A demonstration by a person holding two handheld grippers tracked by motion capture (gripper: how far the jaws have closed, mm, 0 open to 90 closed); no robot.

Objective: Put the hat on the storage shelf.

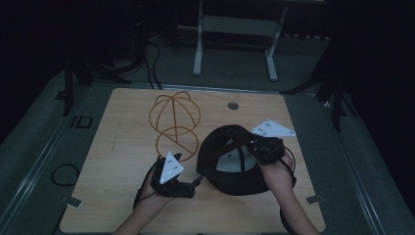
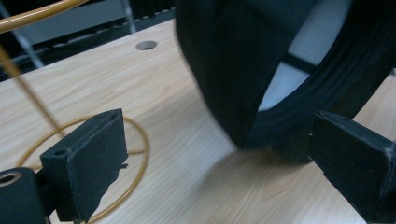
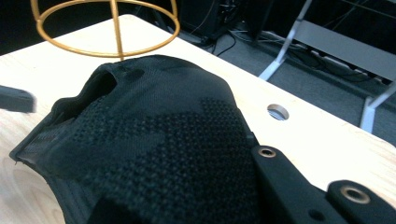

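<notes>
A black cap (image 1: 230, 161) of knitted mesh fabric, with a pale lining visible inside, sits toward the near right of the wooden desk (image 1: 117, 147), just right of a gold wire stand (image 1: 175, 121). The right gripper (image 1: 262, 149) grips the cap's right side, its jaws closed on the fabric. The left gripper (image 1: 195, 182) sits near the desk's front edge, its jaws spread wide and empty just left of the cap.
</notes>
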